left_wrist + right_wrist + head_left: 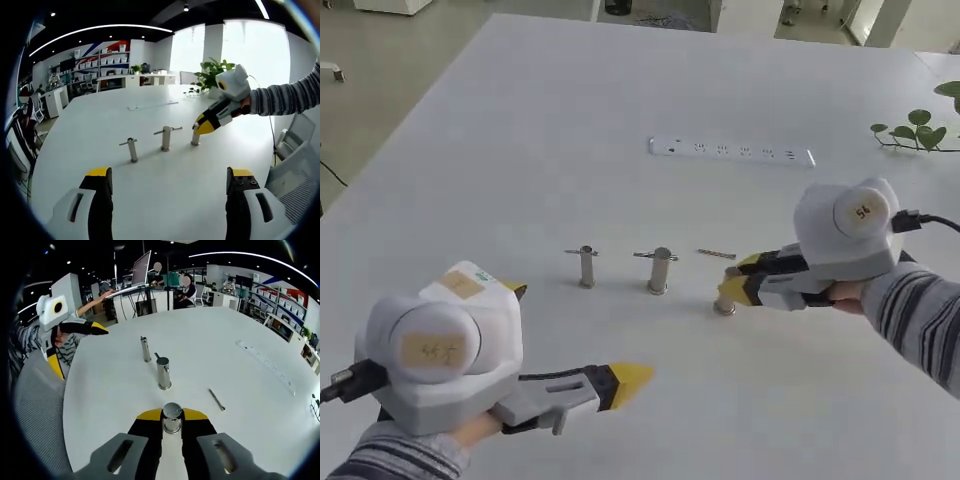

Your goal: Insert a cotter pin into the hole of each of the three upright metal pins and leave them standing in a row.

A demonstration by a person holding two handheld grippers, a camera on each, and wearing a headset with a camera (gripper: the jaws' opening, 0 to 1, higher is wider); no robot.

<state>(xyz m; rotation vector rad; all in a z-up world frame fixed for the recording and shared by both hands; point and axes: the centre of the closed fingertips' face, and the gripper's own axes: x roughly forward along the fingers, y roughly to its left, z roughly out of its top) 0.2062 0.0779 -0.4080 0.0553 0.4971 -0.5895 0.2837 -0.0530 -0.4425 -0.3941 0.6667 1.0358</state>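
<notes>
3 metal pins are standing in a row on the white table (520, 150): the left pin (587, 270), the middle pin (659, 275) and the right pin (172, 416). We are seeing 1 cotter pin (582, 252) crossing the top of the left pin and a second cotter pin (655, 256) crossing the middle pin. We are clenching the right gripper (728, 287) on the right pin. A loose cotter pin (717, 254) is lying flat just beyond it. We are holding the left gripper (170, 172) well apart from the row, its jaws spread wide and grasping nothing.
</notes>
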